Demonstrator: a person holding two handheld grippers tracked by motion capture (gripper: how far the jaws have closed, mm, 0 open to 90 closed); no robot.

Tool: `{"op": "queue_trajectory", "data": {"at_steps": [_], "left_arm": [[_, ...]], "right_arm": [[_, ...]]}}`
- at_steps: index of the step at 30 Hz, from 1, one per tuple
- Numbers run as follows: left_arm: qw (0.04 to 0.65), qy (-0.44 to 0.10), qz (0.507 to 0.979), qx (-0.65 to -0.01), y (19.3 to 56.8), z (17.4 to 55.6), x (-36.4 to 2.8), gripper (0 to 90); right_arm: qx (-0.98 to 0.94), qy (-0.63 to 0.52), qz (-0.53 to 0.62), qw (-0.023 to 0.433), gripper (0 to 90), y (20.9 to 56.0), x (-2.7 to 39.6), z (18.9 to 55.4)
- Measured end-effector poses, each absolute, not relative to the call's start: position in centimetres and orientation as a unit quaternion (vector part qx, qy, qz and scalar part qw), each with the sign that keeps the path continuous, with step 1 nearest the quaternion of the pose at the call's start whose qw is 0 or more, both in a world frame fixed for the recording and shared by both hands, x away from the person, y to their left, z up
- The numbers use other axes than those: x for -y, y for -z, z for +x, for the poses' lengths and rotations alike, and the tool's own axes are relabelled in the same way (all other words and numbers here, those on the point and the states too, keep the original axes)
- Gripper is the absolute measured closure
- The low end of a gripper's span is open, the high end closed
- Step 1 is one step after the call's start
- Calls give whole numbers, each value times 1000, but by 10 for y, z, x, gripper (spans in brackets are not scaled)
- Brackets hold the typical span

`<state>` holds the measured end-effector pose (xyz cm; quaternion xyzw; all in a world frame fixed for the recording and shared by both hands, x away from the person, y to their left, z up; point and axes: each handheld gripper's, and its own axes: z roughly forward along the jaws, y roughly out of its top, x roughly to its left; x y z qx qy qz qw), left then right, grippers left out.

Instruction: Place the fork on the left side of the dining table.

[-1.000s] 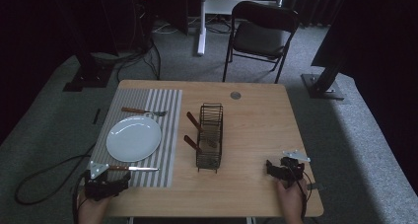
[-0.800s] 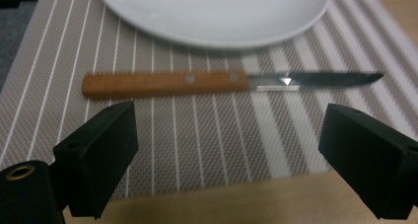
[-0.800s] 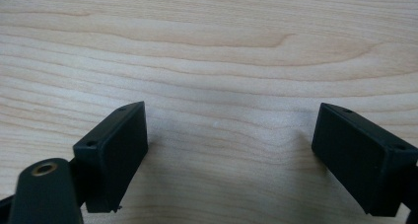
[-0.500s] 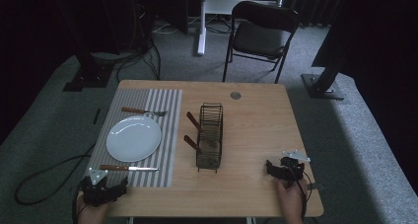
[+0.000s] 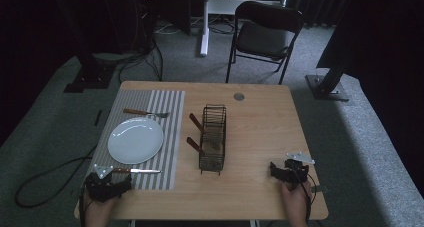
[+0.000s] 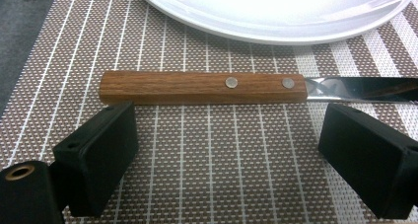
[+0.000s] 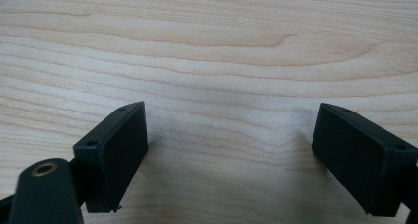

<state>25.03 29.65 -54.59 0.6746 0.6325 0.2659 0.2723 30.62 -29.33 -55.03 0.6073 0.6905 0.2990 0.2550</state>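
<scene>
A knife (image 6: 197,87) with a wooden handle lies crosswise on the striped placemat (image 6: 59,46), just beyond the tips of my left gripper (image 6: 226,150). That gripper is open and holds nothing. The rim of a white plate (image 6: 276,12) lies past the knife. In the high view my left gripper (image 5: 114,181) sits at the table's front left, below the knife (image 5: 137,171) and the plate (image 5: 135,140). My right gripper (image 5: 277,171) rests at the front right. It stands open (image 7: 229,150) over bare wood with nothing between its fingers.
A fork (image 5: 145,112) lies on the placemat (image 5: 170,117) behind the plate. A black wire rack (image 5: 214,137) with two wooden-handled utensils stands mid-table. A small round disc (image 5: 239,96) sits near the far edge of the table (image 5: 260,127). A folding chair (image 5: 267,32) stands beyond.
My left gripper dipped back toward the front edge and came forward again a little. The knife has stayed in place. The right gripper has not moved.
</scene>
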Motion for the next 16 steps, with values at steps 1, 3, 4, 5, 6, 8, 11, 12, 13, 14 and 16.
{"op": "queue_trajectory", "data": {"at_steps": [1, 3, 4, 5, 6, 8, 11, 12, 13, 14, 16], "left_arm": [[272, -265, 676, -631, 546, 251, -297, 82], [273, -265, 676, -632, 546, 252, -297, 83], [273, -265, 675, -632, 546, 252, -297, 83], [273, -265, 675, -632, 546, 252, -297, 83], [273, -265, 675, -632, 546, 252, -297, 83], [273, -264, 675, -632, 546, 252, -297, 83], [273, -265, 675, -632, 546, 251, -297, 83], [273, -265, 675, -632, 546, 252, -297, 83], [273, -265, 675, -632, 546, 252, -297, 83], [273, -265, 675, -632, 546, 252, -297, 83], [273, -265, 675, -632, 546, 252, -297, 83]], "right_arm": [[-691, -299, 607, 255, 135, 550, 293, 306], [-690, -299, 607, 255, 134, 550, 293, 306], [-691, -299, 607, 255, 134, 550, 293, 306], [-691, -299, 607, 255, 134, 550, 293, 306], [-690, -299, 607, 255, 134, 550, 293, 306], [-691, -299, 607, 255, 135, 550, 293, 306], [-691, -299, 607, 255, 135, 550, 293, 306], [-691, -299, 607, 255, 135, 550, 293, 306], [-691, -299, 607, 255, 135, 550, 293, 306], [-691, -299, 607, 255, 134, 550, 293, 306], [-691, -299, 607, 255, 134, 550, 293, 306]]}}
